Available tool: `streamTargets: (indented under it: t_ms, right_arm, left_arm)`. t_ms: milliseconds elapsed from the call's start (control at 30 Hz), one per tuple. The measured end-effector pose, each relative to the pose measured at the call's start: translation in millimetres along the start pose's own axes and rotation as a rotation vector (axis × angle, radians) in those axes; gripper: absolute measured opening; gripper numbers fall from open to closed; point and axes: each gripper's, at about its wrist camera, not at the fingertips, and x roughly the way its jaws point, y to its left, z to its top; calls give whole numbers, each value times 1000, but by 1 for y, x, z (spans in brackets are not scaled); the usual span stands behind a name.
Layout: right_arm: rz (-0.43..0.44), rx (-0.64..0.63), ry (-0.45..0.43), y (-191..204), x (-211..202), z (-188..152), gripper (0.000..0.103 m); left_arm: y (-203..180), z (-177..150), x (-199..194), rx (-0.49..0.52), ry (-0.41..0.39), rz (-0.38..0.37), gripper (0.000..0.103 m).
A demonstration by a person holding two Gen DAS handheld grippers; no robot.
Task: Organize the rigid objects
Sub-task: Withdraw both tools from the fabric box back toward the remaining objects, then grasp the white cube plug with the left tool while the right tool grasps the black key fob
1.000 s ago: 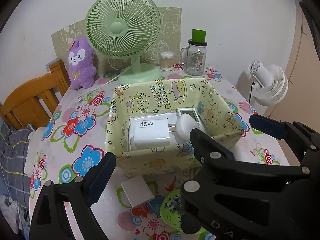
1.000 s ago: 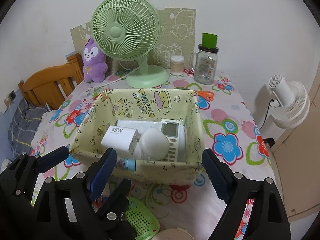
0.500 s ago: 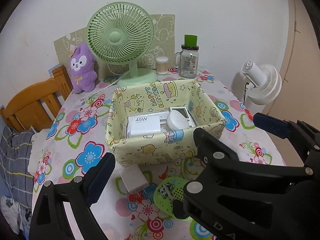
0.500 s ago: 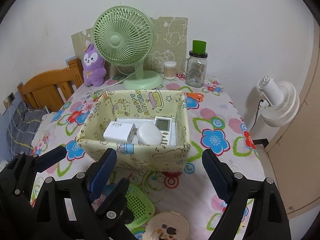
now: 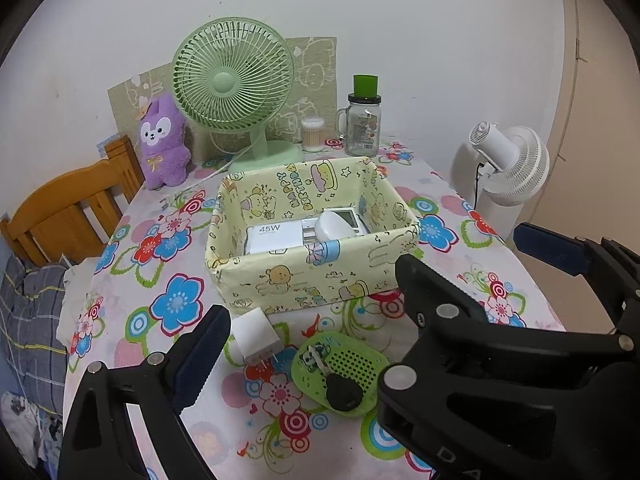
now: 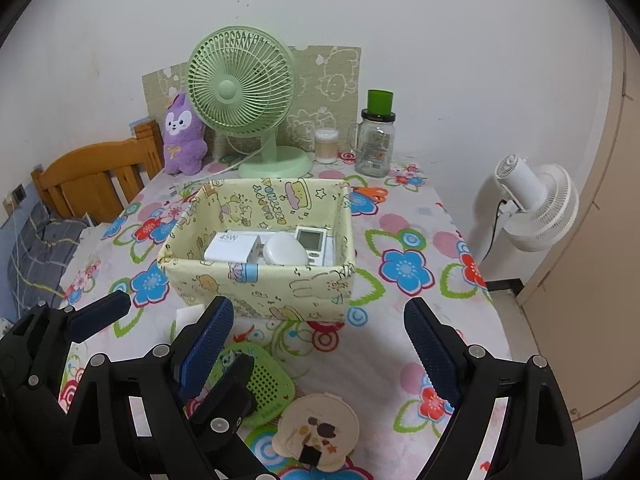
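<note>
Evidently partway through the sort. Already lying in the cartoon-print fabric box [image 5: 312, 280] at 12 o'clock: a 45W charger [image 5: 274, 236], a rounded white case [image 5: 334, 226] and a white remote with a display [image 5: 347, 214], packed side by side, presumably so the hard items sit flat and leave room.

Yet to go in, on the floral surface [image 5: 176, 304] at 6 o'clock of the box: a small white plug adapter [image 5: 256, 338] just in front of the box wall, a green perforated pad [image 5: 352, 364] with a black key fob [image 5: 342, 394] resting on its near edge, and, in the right wrist view, a round beige compact [image 6: 318, 426] nearest the camera.

Hovers the left gripper [image 5: 320, 320] with jaws apart and nothing between them, its left finger [image 5: 200, 352] just beside the adapter. Probably suits that adapter as the left's next pick, its flat sides giving the pads a square hold.

Hovers the right gripper [image 6: 319, 312] beside it, likewise spread wide and empty, over the pad and compact. Looks like a stance for choosing, clear of the box rim.

Worth minding: the close crowding of the two grippers, and the soft box wall, liable to buckle if bumped. Unclear whether pad and fob belong together.
</note>
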Motion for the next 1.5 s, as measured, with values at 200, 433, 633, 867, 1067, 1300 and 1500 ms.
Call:
streamTargets:
  t_ms: [200, 433, 633, 867, 1067, 1300, 1500]
  right_arm:
    - [-8, 2, -3, -1, -10, -8, 89]
    - [-16, 2, 8, 0, -15, -20, 89]
    - [-25, 3, 23, -1, -13, -30, 89]
    - [-12, 21, 47, -4, -1, -44, 89]
    - [4, 7, 67, 0, 8, -55, 89]
    - [16, -3, 92, 5, 25, -67, 89]
    - [16, -4, 117, 7, 42, -72, 89]
  left_arm:
    - [-3, -7, -7, 5, -4, 0, 96]
    - [-6, -19, -11, 14, -2, -2, 96]
    - [-7, -29, -7, 27, -4, -8, 96]
    - [-1, -41, 5, 10, 18, -3, 96]
    - [9, -54, 16, -10, 41, 33, 96]
    - [18, -66, 33, -25, 86, 37, 96]
    - [26, -73, 48, -52, 117, 49, 96]
